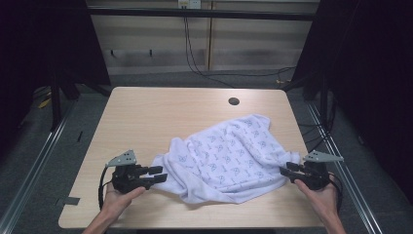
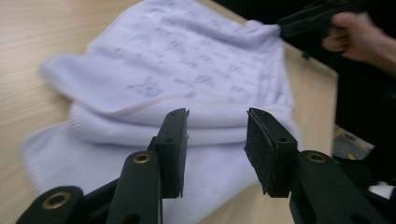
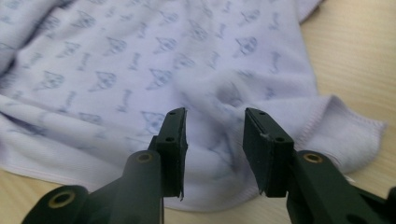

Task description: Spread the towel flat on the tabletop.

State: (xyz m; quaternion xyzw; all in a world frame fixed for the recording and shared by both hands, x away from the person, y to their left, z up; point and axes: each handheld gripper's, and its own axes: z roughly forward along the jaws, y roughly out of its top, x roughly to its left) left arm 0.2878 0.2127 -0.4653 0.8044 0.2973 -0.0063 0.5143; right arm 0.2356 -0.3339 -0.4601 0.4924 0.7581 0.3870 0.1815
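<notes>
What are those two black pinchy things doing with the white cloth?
A person is working on a white printed cloth that lies rumpled on a wooden table. Each hand holds a gripper: the left gripper sits at the cloth's left edge, the right gripper at its right edge. Both sets of jaws stand open, with cloth in front of them but nothing pinched. The cloth is resting on the table, not lifted.

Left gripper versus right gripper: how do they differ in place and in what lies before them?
The left gripper sits at the cloth's near-left rolled, layered edge; the right gripper sits at its right corner, where a stitched hem curls up. The left points rightward across the table, the right leftward. Both have open fingers, with no cloth pinched between them, and both rest low by the table's near edge.
</notes>
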